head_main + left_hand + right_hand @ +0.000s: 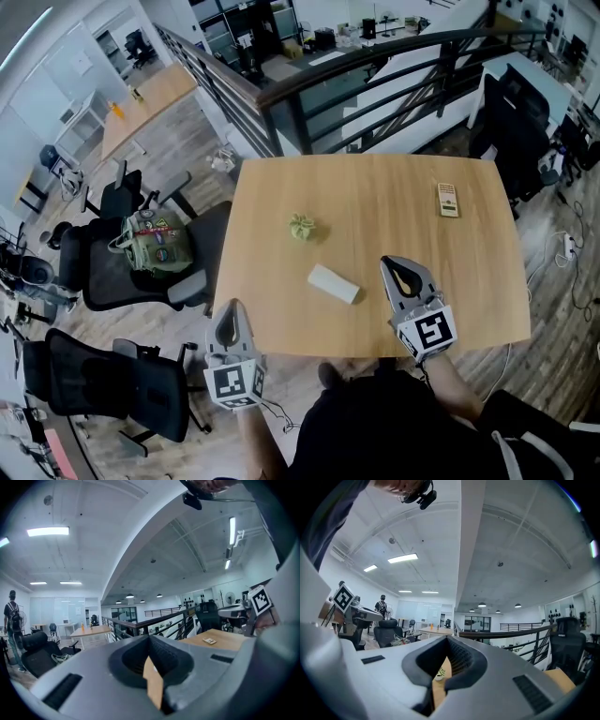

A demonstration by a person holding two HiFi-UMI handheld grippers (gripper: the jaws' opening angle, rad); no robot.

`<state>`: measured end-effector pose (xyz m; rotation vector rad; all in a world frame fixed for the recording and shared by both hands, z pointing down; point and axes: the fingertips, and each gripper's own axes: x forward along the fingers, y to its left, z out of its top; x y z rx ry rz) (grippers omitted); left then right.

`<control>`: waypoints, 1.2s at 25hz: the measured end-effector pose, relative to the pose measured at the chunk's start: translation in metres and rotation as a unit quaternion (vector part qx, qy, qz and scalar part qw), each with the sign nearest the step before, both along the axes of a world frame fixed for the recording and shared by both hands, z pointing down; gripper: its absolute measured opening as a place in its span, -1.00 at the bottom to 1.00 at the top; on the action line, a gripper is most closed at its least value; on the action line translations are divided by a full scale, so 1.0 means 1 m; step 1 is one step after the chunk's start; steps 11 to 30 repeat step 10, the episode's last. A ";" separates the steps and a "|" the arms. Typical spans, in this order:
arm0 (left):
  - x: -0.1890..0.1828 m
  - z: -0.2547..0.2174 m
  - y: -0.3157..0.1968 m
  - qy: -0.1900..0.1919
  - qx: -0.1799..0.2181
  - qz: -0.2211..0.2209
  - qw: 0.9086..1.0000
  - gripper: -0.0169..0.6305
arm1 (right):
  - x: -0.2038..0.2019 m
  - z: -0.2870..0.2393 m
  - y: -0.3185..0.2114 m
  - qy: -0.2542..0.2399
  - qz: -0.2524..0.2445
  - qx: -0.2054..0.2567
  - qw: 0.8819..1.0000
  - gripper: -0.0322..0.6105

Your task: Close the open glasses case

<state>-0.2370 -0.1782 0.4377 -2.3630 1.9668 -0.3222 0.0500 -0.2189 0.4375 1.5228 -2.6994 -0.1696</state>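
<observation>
The glasses case (333,283) lies on the table (375,187) as a pale oblong. In the head view it looks flat and whole, and no raised lid can be made out, so it cannot be confirmed as open from here. Its long axis runs diagonally, with the far end to the left and the near end to the right.

- **Other items:** A crumpled green cloth (302,227) sits just beyond the case. A small flat device (448,199) lies well apart from the case, beyond it and to its right.
- **Right gripper (394,267):** It is near the case, on its right, over the table and pointing away from the person.
- **Left gripper (231,314):** It is to the left of the case, nearer the person and off the table edge. It is judged the farther of the two, so the right is better placed to press the lid.

**Left gripper view:** The left gripper (150,639) has its jaws closed tip to tip, with nothing between them. The case is not in sight, and only a sliver of tabletop shows through the hollow.

**Right gripper view:** The right gripper (449,641) is likewise fully closed and empty. A small greenish item, probably the cloth (439,672), shows through the hollow. The case itself is not visible here and is judged to lie left of the line of the jaws.
</observation>
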 end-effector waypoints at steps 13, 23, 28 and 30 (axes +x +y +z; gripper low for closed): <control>-0.004 -0.003 -0.001 0.003 0.003 -0.005 1.000 -0.95 | 0.000 -0.004 -0.003 -0.010 -0.001 0.002 1.000 -0.86; -0.004 -0.003 -0.001 0.003 0.003 -0.005 1.000 -0.95 | 0.000 -0.004 -0.003 -0.010 -0.001 0.002 1.000 -0.86; -0.004 -0.003 -0.001 0.003 0.003 -0.005 1.000 -0.95 | 0.000 -0.004 -0.003 -0.010 -0.001 0.002 1.000 -0.86; -0.004 -0.003 -0.001 0.003 0.003 -0.005 1.000 -0.95 | 0.000 -0.004 -0.003 -0.010 -0.001 0.002 1.000 -0.86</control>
